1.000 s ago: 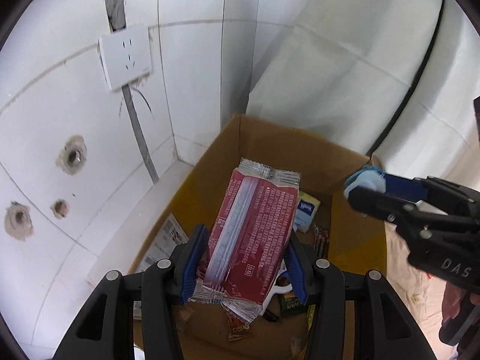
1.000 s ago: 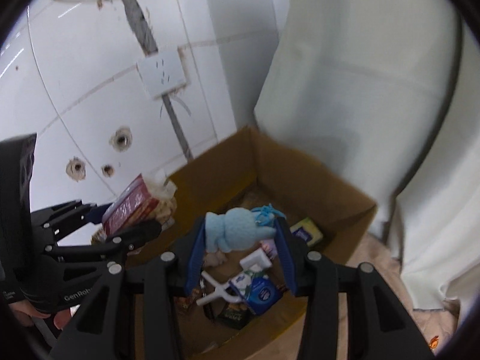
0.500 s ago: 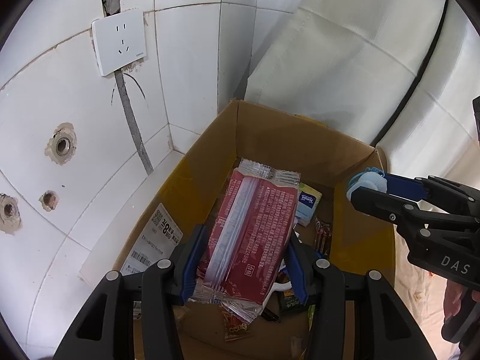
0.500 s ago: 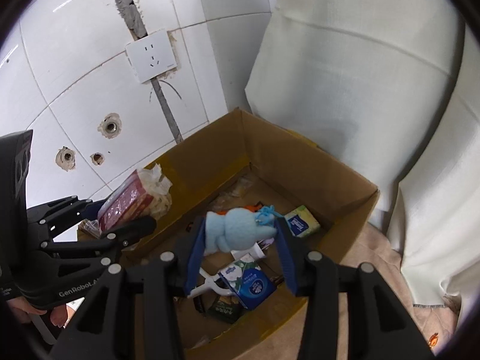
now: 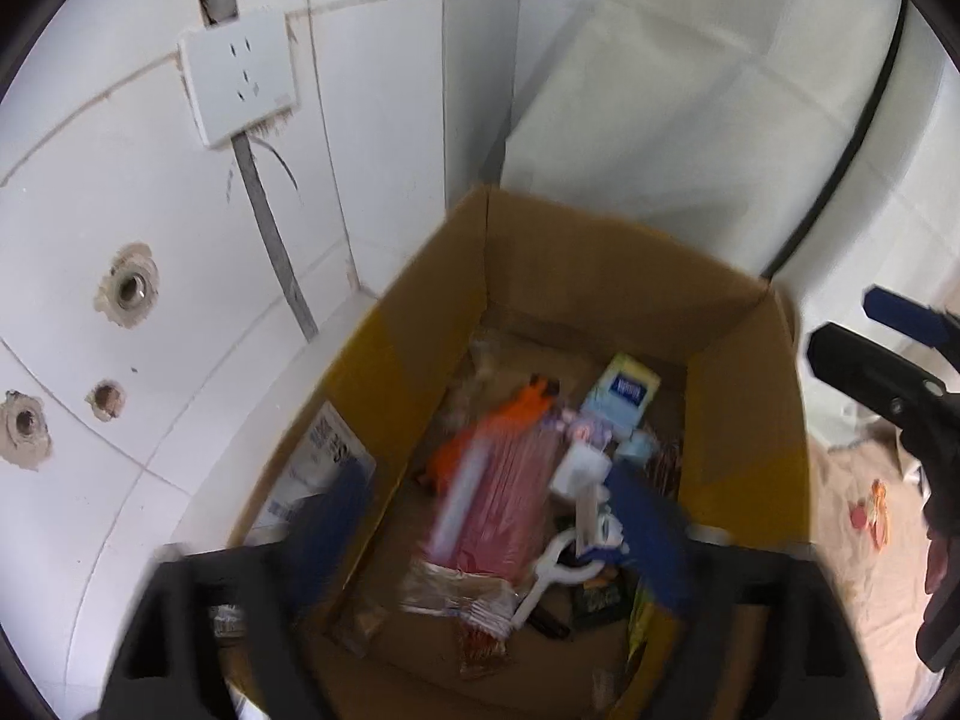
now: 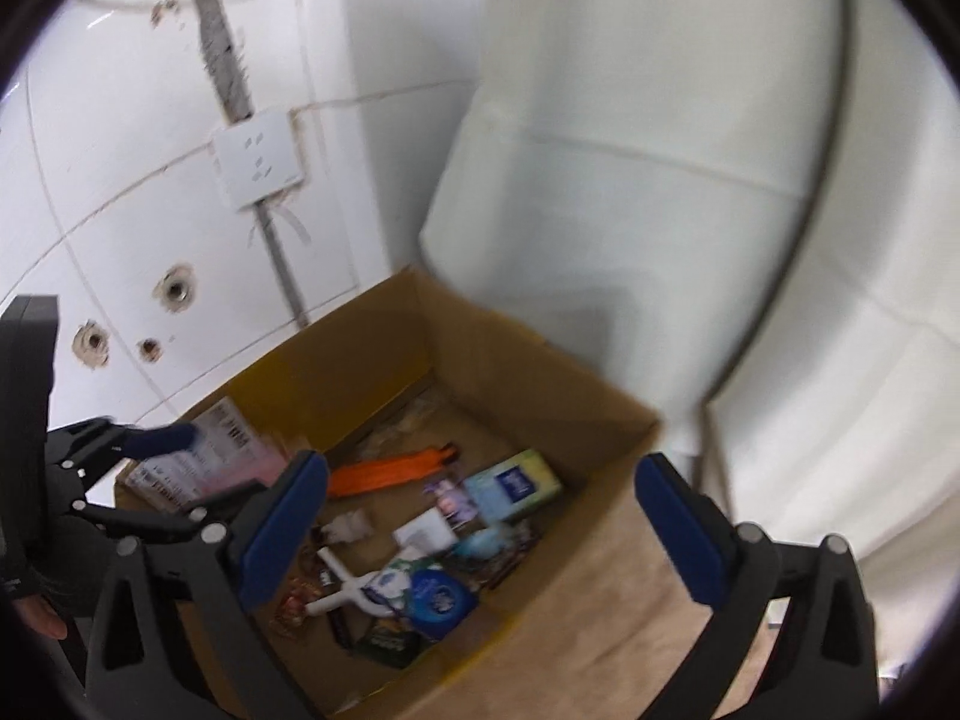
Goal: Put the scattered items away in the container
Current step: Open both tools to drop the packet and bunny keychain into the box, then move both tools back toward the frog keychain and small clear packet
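Release step is in hand: both tools, left tool (image 5: pixel 489 516) and right tool (image 6: pixel 480 516), gape wide and empty over the cardboard box (image 6: pixel 606 396), where the red packet (image 5: pixel 498 498) falls at lower centre of the frame, so next they must go for another scattered item.

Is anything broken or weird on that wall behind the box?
Yes. The white tiled wall has several rough round holes with chipped edges, left of the cardboard box. A grey chased strip runs down from the socket, with a loose wire poking out beneath it.
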`<action>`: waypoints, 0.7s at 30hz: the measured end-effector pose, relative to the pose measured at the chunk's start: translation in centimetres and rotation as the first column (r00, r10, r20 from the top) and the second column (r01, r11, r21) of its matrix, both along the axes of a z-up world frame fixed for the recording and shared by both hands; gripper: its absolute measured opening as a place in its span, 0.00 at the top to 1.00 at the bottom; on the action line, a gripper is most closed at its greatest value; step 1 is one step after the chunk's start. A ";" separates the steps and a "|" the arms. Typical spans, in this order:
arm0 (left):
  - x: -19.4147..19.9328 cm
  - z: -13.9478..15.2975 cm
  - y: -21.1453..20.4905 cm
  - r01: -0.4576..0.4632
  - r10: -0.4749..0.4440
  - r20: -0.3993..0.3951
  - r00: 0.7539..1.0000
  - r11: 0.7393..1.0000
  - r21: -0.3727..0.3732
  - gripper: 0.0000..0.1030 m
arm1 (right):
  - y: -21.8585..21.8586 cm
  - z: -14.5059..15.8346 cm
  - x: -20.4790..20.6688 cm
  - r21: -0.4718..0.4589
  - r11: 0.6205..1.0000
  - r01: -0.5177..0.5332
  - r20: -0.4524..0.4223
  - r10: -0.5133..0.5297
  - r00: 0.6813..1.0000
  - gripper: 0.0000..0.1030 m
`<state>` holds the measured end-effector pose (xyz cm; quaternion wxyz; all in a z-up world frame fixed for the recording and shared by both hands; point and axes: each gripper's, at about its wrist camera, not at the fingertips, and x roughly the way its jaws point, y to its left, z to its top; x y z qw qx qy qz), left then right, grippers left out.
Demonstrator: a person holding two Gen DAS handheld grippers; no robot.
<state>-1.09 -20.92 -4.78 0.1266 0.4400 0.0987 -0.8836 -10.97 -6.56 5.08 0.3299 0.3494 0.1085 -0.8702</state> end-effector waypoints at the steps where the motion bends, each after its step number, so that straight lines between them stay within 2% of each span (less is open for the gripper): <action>1: 0.2 0.3 0.0 -0.002 0.002 -0.018 1.000 1.000 0.015 0.05 | 0.7 0.3 -0.2 -0.011 1.000 0.017 -0.001 -0.017 1.000 0.00; 4: 0.4 1.4 0.1 -0.015 0.016 -0.045 0.999 0.999 0.031 0.05 | 3.5 1.3 -0.4 -0.055 0.997 0.058 0.004 -0.057 0.998 0.00; 10: 0.2 4.1 2.4 0.028 -0.027 -0.097 0.995 1.000 0.010 0.04 | 10.0 3.8 0.0 -0.105 0.985 0.137 -0.025 -0.141 0.990 0.00; 13: -0.3 4.9 4.1 0.051 -0.052 -0.080 0.995 0.999 -0.007 0.04 | 13.8 4.8 0.6 -0.119 0.976 0.185 -0.042 -0.191 0.981 0.00; 17: -0.8 5.9 7.6 0.130 -0.130 -0.094 0.987 0.991 -0.008 0.04 | 19.2 5.4 1.6 -0.127 0.958 0.258 -0.049 -0.266 0.963 0.00; 21: -1.9 6.1 12.6 0.234 -0.234 -0.076 0.969 0.972 -0.010 0.04 | 24.5 4.8 2.8 -0.100 0.935 0.341 -0.065 -0.349 0.935 0.00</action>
